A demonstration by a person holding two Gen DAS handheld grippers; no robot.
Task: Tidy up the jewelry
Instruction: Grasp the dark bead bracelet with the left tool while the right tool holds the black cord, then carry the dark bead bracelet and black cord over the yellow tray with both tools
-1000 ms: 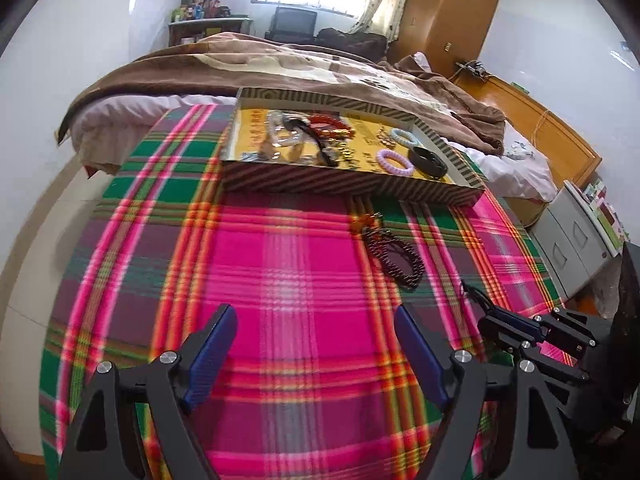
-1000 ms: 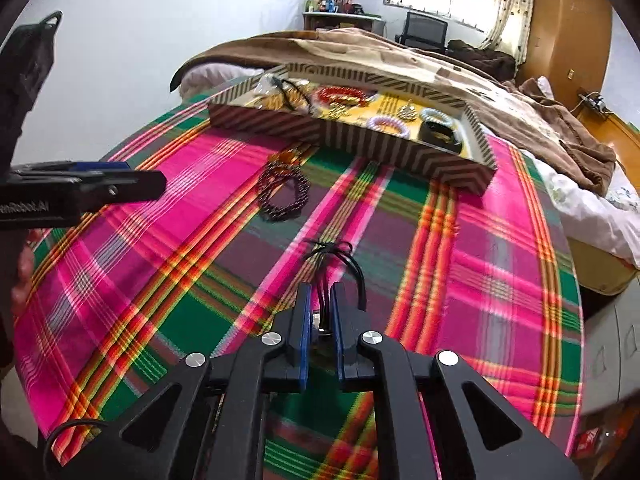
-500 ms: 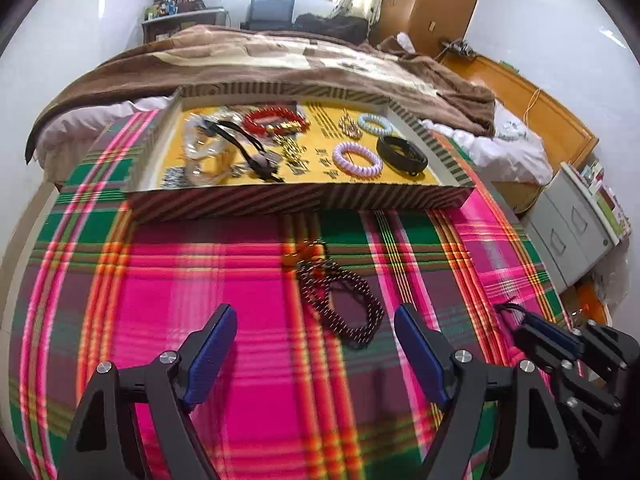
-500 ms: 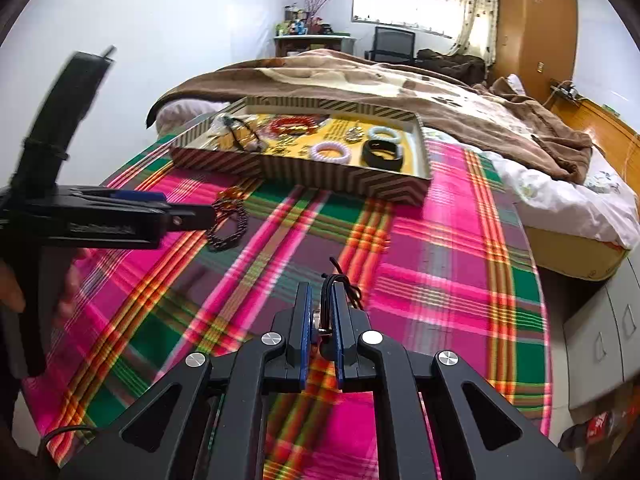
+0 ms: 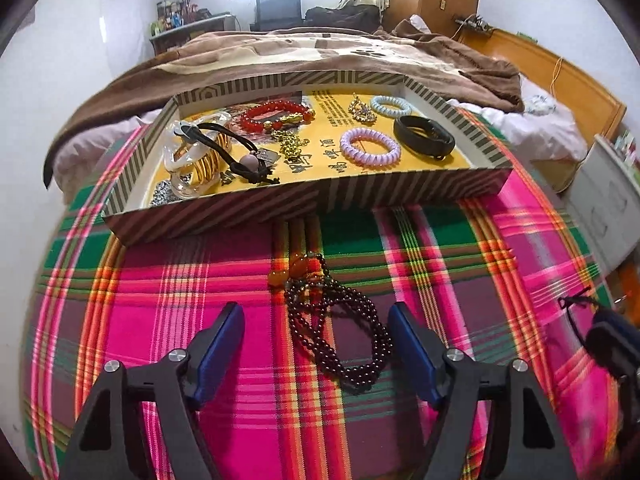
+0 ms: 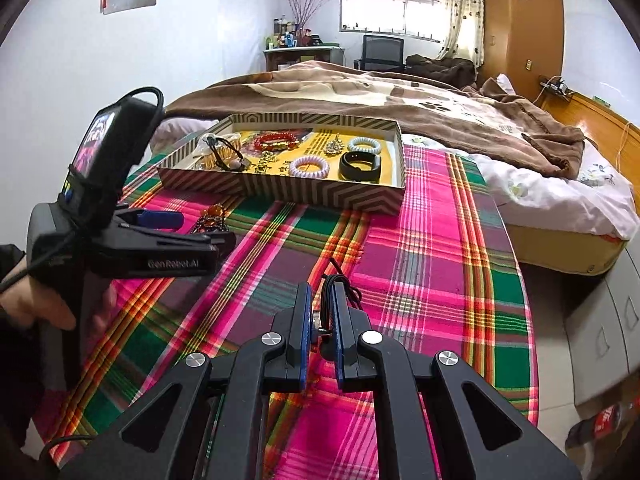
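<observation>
A dark beaded necklace (image 5: 340, 328) with orange beads lies on the plaid cloth, between the fingers of my open left gripper (image 5: 316, 320), just in front of the striped jewelry tray (image 5: 304, 204). The tray holds a red bead bracelet (image 5: 276, 114), purple and white coil bands, a black band (image 5: 424, 138) and gold pieces. My right gripper (image 6: 322, 300) is shut on a black cord necklace (image 6: 340, 284), held above the cloth; the cord loops out past the fingertips. The tray also shows in the right wrist view (image 6: 280, 188), with my left gripper (image 6: 168, 228) at the left.
The table is covered by a pink, green and orange plaid cloth (image 6: 420, 260). A bed with a brown blanket (image 5: 320, 52) stands behind the tray. White drawers (image 5: 608, 200) stand to the right of the table.
My left gripper has moved forward toward the tray, so the beaded necklace now lies between its open fingers. My right gripper has lifted and pulled back, still holding the black cord.
</observation>
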